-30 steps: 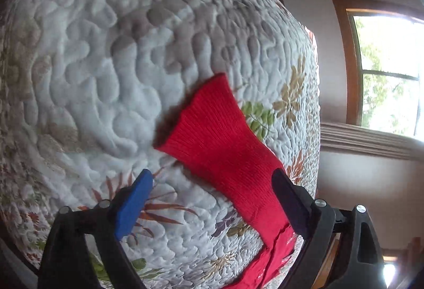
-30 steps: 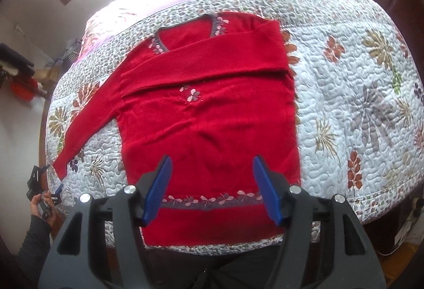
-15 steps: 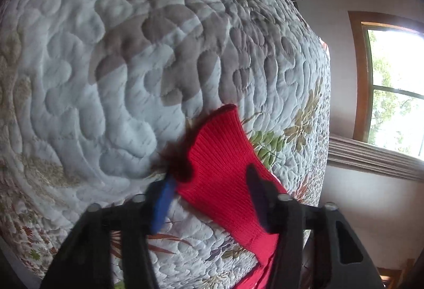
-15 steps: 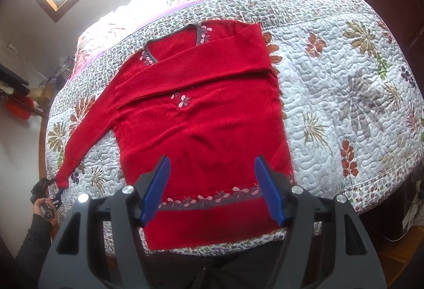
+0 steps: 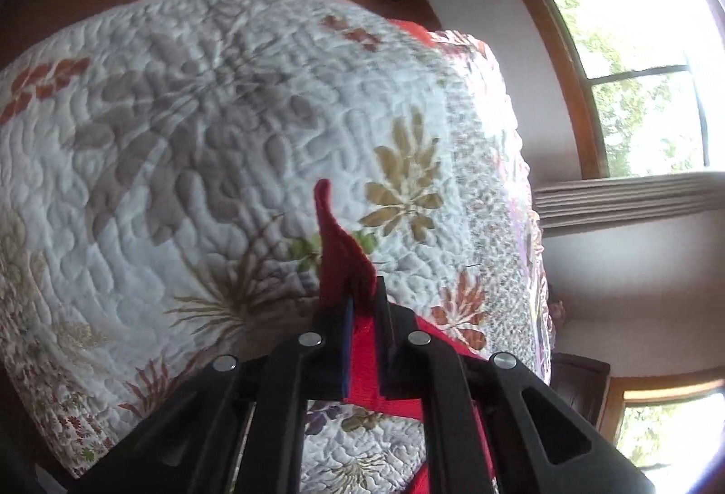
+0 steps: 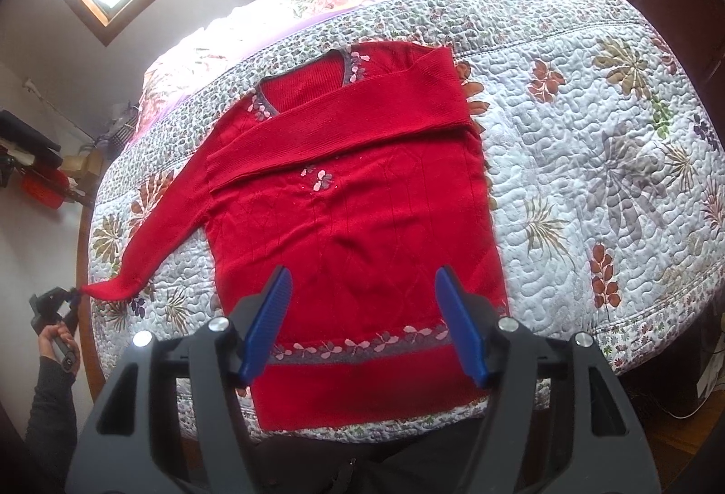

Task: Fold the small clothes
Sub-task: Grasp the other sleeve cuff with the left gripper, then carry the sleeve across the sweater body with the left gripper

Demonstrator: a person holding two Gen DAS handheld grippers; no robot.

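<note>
Only quilt point(image 6: 589, 158) around red sweater point(image 6: 362, 199).

My right tool point(image 6: 369, 319) hangs open over the red sweater point(image 6: 358, 231); left tool point(image 6: 68, 297) pinches its sleeve cuff point(image 6: 111, 288) at the bed point(image 6: 611, 158) edge.

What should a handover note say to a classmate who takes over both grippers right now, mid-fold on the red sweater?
Left gripper: shut on the cuff of the sweater's outstretched sleeve, at the bed's edge.
Right gripper: open, holding nothing, above the sweater's lower body.
Red sweater: lies flat, front up, on the floral quilt.
Done: the other sleeve is folded across the chest.
Left: probably carry the gripped sleeve across the body, then fold the body itself.
</note>
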